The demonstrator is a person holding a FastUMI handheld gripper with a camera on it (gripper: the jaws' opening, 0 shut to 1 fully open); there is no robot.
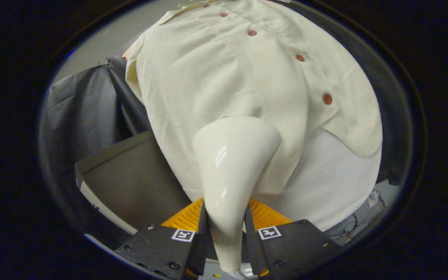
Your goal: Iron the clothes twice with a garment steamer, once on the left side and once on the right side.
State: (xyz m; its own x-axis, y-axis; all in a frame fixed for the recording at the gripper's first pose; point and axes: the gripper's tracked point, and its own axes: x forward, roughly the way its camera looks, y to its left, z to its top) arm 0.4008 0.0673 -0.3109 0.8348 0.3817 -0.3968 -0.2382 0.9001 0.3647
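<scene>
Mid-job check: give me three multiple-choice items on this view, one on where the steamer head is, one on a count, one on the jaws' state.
1. The steamer head sits:
A. against the cream shirt, on the panel beside the button row
B. on the grey box
C. beside the cables

2. Brown buttons clearly in view on the shirt front:
A. one
B. at least four
C. none

3. The gripper jaws are:
A. wide open, empty
B. shut on the steamer's neck
C. shut on the shirt hem

Answers:
1 A, its wide end lies over the cloth beside the placket.
2 B, four show clearly in a row down the placket.
3 B, both jaws press the white neck.
</scene>
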